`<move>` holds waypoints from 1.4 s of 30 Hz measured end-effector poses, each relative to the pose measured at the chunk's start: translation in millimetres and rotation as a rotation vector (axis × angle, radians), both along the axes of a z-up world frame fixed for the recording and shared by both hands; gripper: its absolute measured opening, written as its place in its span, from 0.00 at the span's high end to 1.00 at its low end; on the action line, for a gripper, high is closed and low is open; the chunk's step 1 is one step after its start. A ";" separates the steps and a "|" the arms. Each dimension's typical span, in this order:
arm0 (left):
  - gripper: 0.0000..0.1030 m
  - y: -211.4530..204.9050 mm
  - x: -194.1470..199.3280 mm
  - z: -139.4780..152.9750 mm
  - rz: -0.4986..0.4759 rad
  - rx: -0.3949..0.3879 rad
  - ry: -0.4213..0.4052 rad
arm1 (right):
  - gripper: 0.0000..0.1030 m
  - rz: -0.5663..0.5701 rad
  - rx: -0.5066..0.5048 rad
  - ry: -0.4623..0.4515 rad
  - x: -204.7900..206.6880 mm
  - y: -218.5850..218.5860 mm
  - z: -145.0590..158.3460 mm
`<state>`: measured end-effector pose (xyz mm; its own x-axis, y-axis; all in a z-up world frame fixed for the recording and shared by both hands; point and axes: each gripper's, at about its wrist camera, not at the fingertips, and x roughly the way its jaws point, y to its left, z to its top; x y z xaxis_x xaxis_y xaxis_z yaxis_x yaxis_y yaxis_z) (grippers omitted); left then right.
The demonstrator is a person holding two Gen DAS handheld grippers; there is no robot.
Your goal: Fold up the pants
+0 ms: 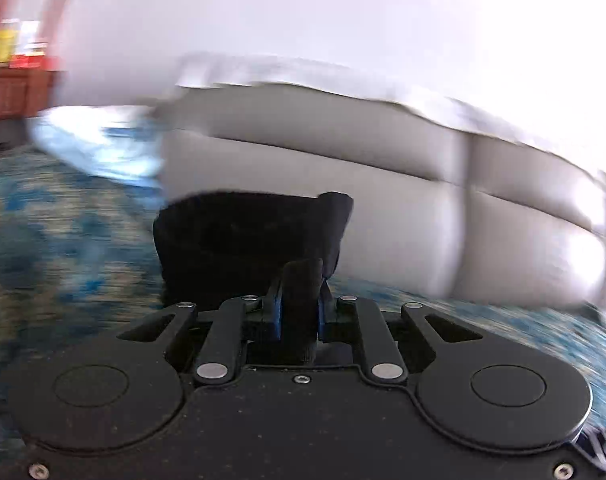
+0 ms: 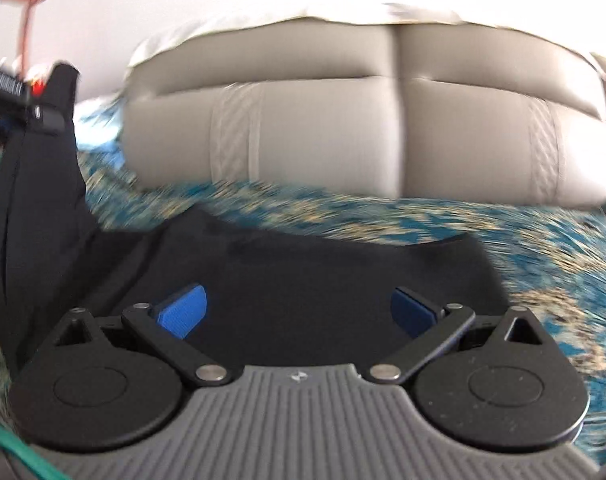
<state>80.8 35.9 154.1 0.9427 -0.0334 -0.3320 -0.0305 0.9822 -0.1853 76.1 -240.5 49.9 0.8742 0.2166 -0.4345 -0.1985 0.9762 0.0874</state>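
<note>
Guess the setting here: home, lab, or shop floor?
Most likely a home living room. A light grey cushioned sofa stands on a blue patterned carpet, and a wooden cabinet with boxes on top sits against the wall. Black pants lie on the carpet.

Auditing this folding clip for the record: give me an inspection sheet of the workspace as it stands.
Surface: blue and tan patterned carpet.
Job's things: black pants, part spread on the carpet, part lifted at the left.
Clutter: pale blue cloth, blurred.
Grippers: left tongs shut on a fold of pants; right tongs open above the pants, nothing held.
Cables: green cord at the right camera's corner.
Surroundings: grey sofa under a white cover; wooden cabinet.
</note>
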 end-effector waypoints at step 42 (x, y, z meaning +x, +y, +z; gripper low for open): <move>0.82 -35.7 -2.2 -99.9 -0.173 0.088 0.305 | 0.83 -0.193 0.175 0.066 9.7 -17.9 -31.4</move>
<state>78.6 0.2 54.2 0.7827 -0.1423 -0.6059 0.0963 0.9895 -0.1080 85.8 -258.5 18.5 0.8777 0.1255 -0.4624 0.0017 0.9643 0.2649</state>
